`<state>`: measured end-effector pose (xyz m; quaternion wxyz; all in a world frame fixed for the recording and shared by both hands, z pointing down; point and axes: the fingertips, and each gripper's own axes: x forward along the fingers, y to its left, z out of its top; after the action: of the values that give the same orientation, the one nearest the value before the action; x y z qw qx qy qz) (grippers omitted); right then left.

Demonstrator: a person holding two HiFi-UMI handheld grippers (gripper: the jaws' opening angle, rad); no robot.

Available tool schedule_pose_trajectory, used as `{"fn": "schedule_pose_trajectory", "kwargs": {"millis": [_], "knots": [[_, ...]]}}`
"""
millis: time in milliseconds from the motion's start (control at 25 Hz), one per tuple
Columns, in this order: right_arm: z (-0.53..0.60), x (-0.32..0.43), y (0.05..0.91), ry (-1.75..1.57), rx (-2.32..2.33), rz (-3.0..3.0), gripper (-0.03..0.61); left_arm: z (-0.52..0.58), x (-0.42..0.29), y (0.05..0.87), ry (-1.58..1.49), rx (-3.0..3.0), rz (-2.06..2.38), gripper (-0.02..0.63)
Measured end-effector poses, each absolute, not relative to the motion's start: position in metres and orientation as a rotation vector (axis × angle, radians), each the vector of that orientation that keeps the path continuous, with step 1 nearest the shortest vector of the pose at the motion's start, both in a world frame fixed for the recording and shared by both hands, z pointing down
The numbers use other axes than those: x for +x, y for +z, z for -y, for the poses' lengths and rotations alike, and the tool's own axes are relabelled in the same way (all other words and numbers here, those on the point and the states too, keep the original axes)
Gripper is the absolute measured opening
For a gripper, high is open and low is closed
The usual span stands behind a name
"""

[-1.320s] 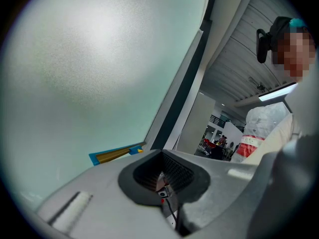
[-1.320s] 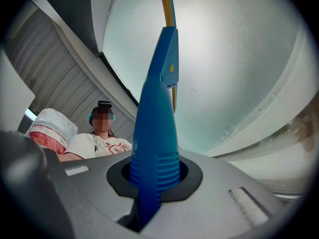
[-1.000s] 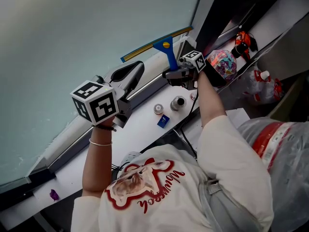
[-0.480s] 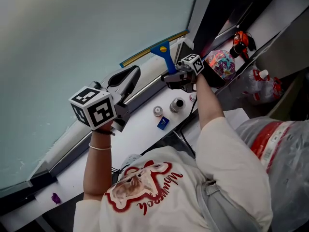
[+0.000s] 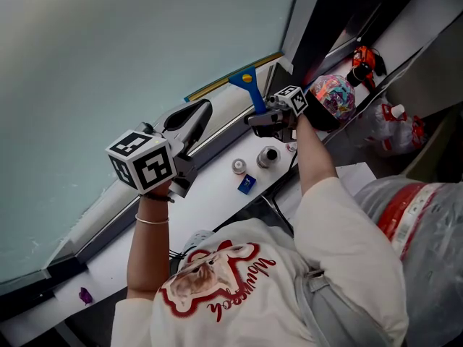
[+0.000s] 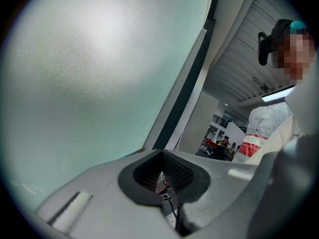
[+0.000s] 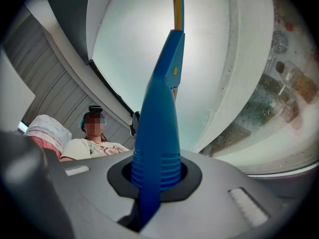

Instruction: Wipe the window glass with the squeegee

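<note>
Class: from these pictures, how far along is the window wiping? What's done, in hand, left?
Done: the squeegee is picked up; the right gripper is shut on its blue handle. In hand: the blade sits near the window glass's lower edge. Remaining: unclear, as no streaks show. The left gripper is shut and empty.

Blue-handled squeegee (image 5: 249, 87), yellow-edged blade along the frosted window glass (image 5: 145, 49) bottom.

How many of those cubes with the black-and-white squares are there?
2. One cube rides on the left claw, low and left in the head view; a second cube rides on the right claw, which grips the blue squeegee. No others show.
</note>
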<state>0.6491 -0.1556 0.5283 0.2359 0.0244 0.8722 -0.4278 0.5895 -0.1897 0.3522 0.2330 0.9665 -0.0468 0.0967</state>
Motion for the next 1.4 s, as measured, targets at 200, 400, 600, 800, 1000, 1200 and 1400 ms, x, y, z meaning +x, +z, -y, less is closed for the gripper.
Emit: {"fn": "schedule_pose_trajectory", "kwargs": {"millis": [200,400,600,800,1000,1200,1400], "knots": [[0.156,0.649,0.530,-1.182,0.065,-2.395,0.051,0.191,0.589,0.354,0.271,2.653,0.130,0.000],[0.154,0.650,0.538,-1.235,0.043,-2.413,0.049,0.193,0.587,0.355,0.274,2.650,0.140,0.000],[0.154,0.650,0.543,-1.247,0.028,-2.420,0.050,0.194,0.586,0.358,0.279,2.646,0.144,0.000],[0.154,0.650,0.548,-1.264,0.005,-2.429,0.051,0.195,0.585,0.358,0.282,2.645,0.150,0.000],[0.153,0.649,0.551,-1.285,-0.007,-2.434,0.051,0.195,0.582,0.358,0.284,2.645,0.158,0.000],[0.153,0.649,0.555,-1.314,-0.019,-2.436,0.049,0.196,0.580,0.360,0.291,2.642,0.162,0.000],[0.148,0.648,0.566,-1.409,-0.054,-2.438,0.048,0.196,0.579,0.360,0.291,2.643,0.165,0.000]]}}
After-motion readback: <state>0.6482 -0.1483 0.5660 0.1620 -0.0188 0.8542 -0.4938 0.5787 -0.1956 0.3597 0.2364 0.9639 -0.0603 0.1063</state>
